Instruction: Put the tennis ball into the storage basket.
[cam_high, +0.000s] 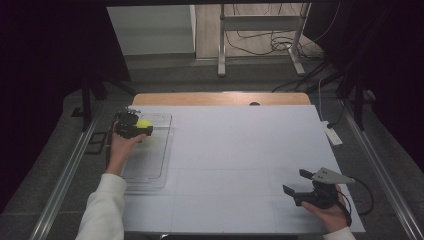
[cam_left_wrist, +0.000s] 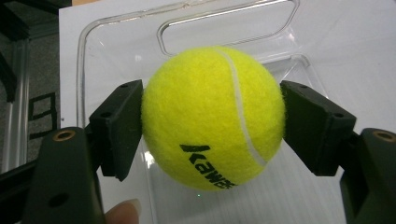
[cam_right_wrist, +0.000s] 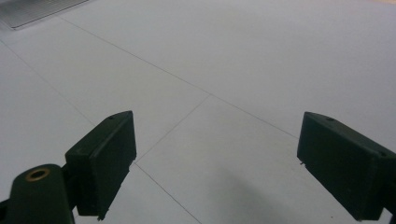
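Over clear tray (cam_left_wrist: 107, 28) | L gripper (cam_left_wrist: 212, 123) jaws clamp tennis ball (cam_left_wrist: 212, 116), "Kawas…"; R gripper (cam_right_wrist: 217, 163) wide

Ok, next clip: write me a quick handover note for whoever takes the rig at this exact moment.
Left gripper: shut on the tennis ball, a jaw on each side, held over the far end of the clear tray at the table's left.
Right gripper: open, holding nothing, low over the bare white table at the near right.
Done: ball is gripped.
Left: whether the ball touches the tray floor cannot be told. It looks bound either into or out of the tray; finish that move, then release.
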